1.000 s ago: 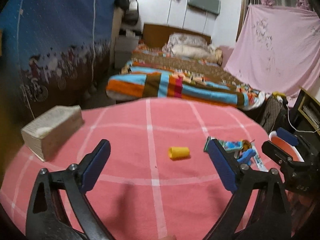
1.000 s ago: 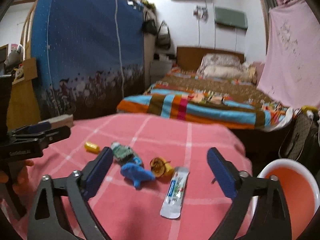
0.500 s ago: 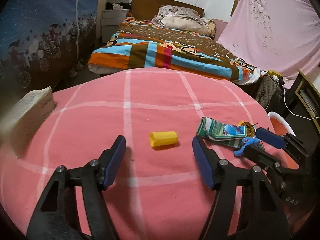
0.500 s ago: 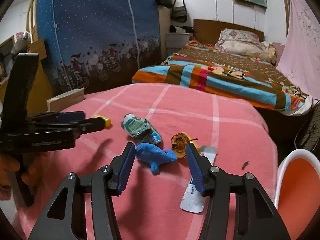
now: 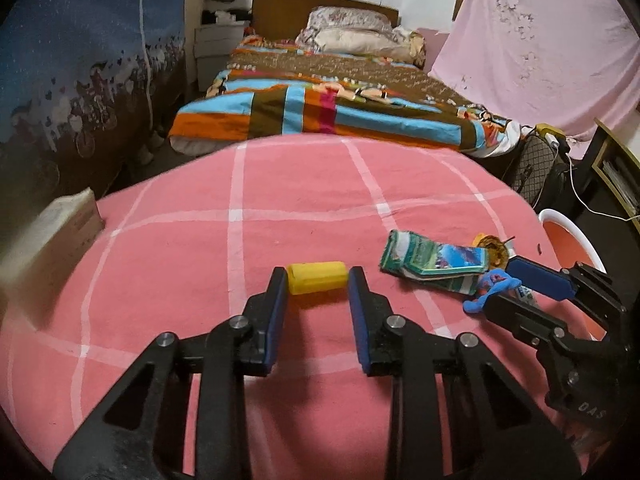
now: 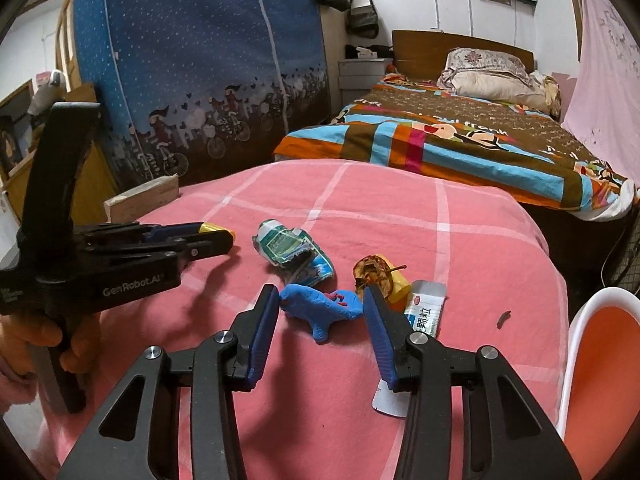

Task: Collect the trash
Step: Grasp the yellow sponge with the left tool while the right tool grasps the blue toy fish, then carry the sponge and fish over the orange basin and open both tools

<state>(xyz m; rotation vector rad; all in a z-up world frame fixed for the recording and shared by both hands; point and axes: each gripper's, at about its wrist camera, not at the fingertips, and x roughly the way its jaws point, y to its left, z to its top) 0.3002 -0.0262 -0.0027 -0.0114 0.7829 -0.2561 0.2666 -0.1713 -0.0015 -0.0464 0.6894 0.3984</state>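
The left gripper [image 5: 318, 285] had just been closing; its fingers pressed both ends of the yellow cylinder [image 5: 317, 282] lying mid-bench on the pink checked cloth [image 5: 304, 196]. The right gripper [image 6: 320, 305] had also been closing, its fingers touching the blue scrap [image 6: 320, 307] at the near right, beside the crushed green carton [image 6: 294, 254]. Judged well done, each squeeze should firm up before lifting straight, then carry toward the orange bin [image 6: 600, 356] at the right. Both grippers slanted down toward the cloth.
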